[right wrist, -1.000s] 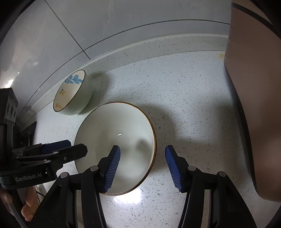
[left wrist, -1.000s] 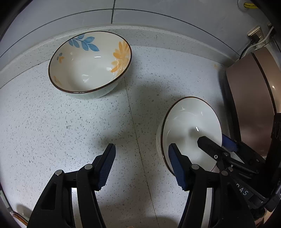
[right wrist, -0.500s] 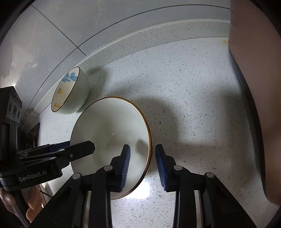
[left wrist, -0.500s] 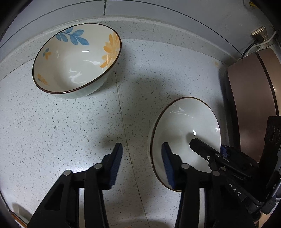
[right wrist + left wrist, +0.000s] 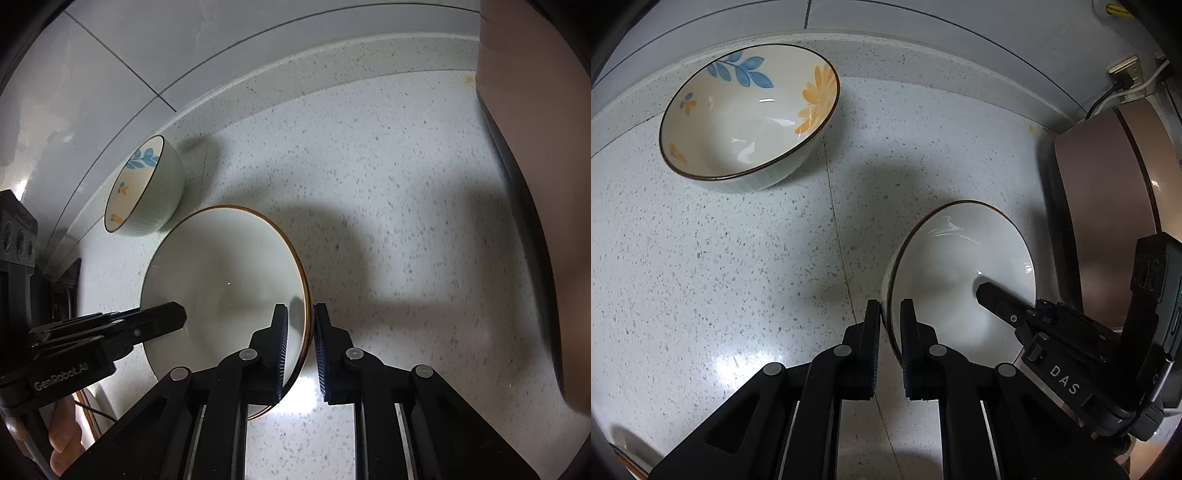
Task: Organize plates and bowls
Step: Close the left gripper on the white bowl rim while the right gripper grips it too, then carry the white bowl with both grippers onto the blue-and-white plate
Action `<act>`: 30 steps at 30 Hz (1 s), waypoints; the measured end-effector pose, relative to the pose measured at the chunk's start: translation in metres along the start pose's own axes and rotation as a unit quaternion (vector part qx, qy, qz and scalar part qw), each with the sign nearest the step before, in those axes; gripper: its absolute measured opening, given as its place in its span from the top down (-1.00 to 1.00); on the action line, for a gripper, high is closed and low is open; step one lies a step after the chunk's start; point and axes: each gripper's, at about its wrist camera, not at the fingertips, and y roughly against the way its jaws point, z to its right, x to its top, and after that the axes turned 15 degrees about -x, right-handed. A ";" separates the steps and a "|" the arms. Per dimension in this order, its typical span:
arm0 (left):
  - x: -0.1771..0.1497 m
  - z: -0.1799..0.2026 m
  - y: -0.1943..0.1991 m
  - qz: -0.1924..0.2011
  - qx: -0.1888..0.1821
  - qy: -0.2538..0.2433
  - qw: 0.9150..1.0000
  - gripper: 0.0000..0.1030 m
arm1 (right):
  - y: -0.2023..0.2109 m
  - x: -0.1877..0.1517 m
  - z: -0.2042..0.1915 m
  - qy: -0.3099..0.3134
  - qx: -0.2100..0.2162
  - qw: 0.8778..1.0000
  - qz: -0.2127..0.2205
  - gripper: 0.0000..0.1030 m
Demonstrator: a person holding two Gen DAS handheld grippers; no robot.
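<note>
Left wrist view, left to right: at upper left I see the flowered bowl (image 5: 748, 114) standing on the speckled counter (image 5: 701, 277) near the tiled wall. At lower centre my left gripper (image 5: 890, 314) has just been closing and now pinches the near-left rim of the plain white bowl (image 5: 960, 266), one pad outside, one inside. At right, my right gripper (image 5: 988, 291) reaches into the same bowl, and a brown appliance (image 5: 1108, 206) stands at the right edge.

Right wrist view, left to right: my left gripper (image 5: 177, 317) enters from lower left over the white bowl's (image 5: 221, 280) rim; the flowered bowl (image 5: 144, 188) sits just beside it at upper left. At lower centre my right gripper (image 5: 299, 321), which has also just been closing, clamps the bowl's right rim. The appliance (image 5: 535, 184) fills the right edge.
</note>
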 end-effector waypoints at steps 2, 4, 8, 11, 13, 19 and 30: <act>-0.002 0.000 0.004 0.001 -0.001 -0.001 1.000 0.86 | 0.001 -0.003 -0.002 -0.005 -0.004 1.000 -0.006 0.80; -0.005 0.000 0.009 0.002 -0.004 -0.004 1.000 0.86 | 0.004 -0.007 -0.004 -0.009 -0.006 1.000 -0.008 0.82; -0.015 -0.003 0.022 0.004 -0.013 -0.006 1.000 0.86 | 0.019 -0.015 -0.013 -0.012 -0.014 1.000 -0.003 0.84; -0.023 -0.008 0.035 0.010 -0.020 -0.010 1.000 0.86 | 0.036 -0.023 -0.024 -0.009 -0.021 1.000 0.008 0.84; -0.030 -0.009 0.045 0.015 -0.025 -0.014 0.999 0.86 | 0.049 -0.031 -0.031 -0.009 -0.024 1.000 0.015 0.84; -0.061 -0.003 0.079 0.029 -0.044 -0.038 0.998 0.86 | 0.087 -0.063 -0.046 -0.019 -0.037 0.999 0.032 0.84; -0.137 -0.007 0.129 0.012 -0.070 -0.060 0.996 0.86 | 0.143 -0.149 -0.080 -0.037 -0.054 0.997 0.030 0.84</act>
